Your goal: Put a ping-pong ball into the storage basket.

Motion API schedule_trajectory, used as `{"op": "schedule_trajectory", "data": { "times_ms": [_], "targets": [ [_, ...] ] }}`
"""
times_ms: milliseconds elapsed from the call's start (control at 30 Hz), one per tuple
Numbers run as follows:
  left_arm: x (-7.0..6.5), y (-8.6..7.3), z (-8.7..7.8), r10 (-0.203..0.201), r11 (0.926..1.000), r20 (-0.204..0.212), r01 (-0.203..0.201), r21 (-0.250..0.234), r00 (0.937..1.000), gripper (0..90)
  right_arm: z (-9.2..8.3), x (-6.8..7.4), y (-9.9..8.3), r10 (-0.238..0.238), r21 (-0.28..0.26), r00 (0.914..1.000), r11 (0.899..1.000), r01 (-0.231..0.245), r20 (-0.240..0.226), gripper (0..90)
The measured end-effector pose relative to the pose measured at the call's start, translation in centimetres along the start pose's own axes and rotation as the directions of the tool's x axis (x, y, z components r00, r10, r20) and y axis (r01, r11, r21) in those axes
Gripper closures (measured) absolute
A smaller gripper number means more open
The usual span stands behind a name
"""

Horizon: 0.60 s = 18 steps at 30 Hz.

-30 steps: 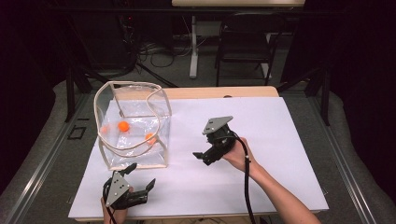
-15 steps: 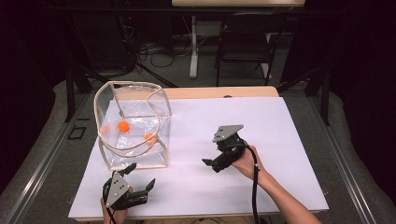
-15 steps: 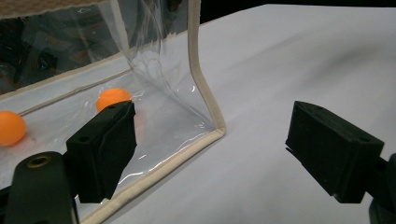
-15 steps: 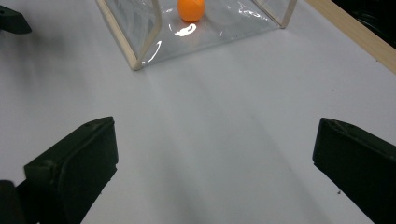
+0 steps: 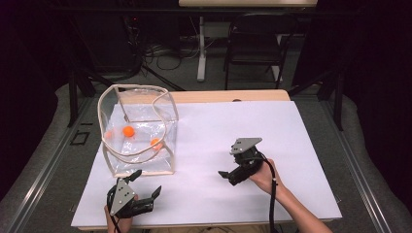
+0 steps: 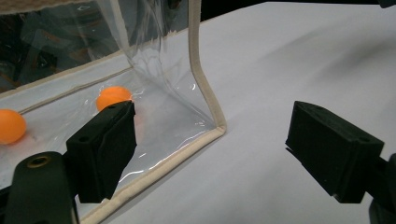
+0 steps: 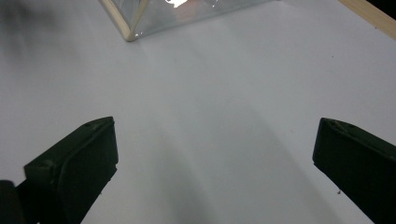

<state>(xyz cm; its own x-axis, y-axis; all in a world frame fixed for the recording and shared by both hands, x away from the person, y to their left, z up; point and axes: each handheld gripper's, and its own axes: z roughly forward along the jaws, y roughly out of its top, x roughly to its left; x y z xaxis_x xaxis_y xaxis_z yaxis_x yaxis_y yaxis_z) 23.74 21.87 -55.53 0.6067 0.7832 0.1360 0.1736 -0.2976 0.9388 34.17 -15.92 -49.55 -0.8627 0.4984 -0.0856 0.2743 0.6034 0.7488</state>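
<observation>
A clear plastic bag (image 5: 138,127) with beige trim stands open at the table's left. Two orange balls (image 5: 128,131) lie inside it. My left gripper (image 5: 146,182) is open near the front edge, just in front of the bag's near side. Its own view has the bag's corner seam (image 6: 205,93) between wide jaws, with one orange ball (image 6: 112,95) behind the left jaw and another (image 6: 9,126) farther left. My right gripper (image 5: 229,170) is open and empty over bare white table, right of the bag. In its view (image 7: 215,154) the bag's corner (image 7: 135,23) is far ahead.
A white sheet (image 5: 291,145) covers the table, with a wooden strip (image 5: 228,95) along its far edge. A black chair (image 5: 255,43) and a white stand (image 5: 200,48) are on the floor behind the table. Cables trail from both grippers.
My right gripper has drawn back from the bag, moving right and toward the person. The left gripper and the bag have stayed put.
</observation>
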Motion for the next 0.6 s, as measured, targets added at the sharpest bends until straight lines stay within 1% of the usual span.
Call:
{"op": "schedule_trajectory", "data": {
  "times_ms": [200, 367, 500, 600],
  "targets": [
    [-0.1, -0.1, 0.0, 0.001, 1.0, 0.004, -0.001, 0.009, 1.0, 15.6, -0.6, 0.1, -1.5, 0.012, -0.01, 0.9998, 1.0, -0.011, 0.019, 0.0],
    [-0.2, 0.0, -0.2, 0.003, 1.0, -0.004, -0.003, 0.006, 1.0, 15.7, -1.0, 0.2, -2.6, 0.024, -0.015, 0.9992, 1.0, -0.023, 0.032, 0.0],
    [-0.2, -0.1, -0.3, 0.003, 0.9998, -0.004, -0.003, 0.017, 1.0, 15.7, -1.2, 0.2, -3.3, 0.03, -0.014, 0.9987, 0.999, -0.03, 0.041, 0.0],
    [-0.3, -0.1, -0.4, 0.003, 0.9995, 0.001, -0.003, 0.031, 1.0, 15.6, -1.5, 0.2, -3.7, 0.036, -0.031, 0.9983, 0.999, -0.034, 0.047, 0.0]
  ]
}}
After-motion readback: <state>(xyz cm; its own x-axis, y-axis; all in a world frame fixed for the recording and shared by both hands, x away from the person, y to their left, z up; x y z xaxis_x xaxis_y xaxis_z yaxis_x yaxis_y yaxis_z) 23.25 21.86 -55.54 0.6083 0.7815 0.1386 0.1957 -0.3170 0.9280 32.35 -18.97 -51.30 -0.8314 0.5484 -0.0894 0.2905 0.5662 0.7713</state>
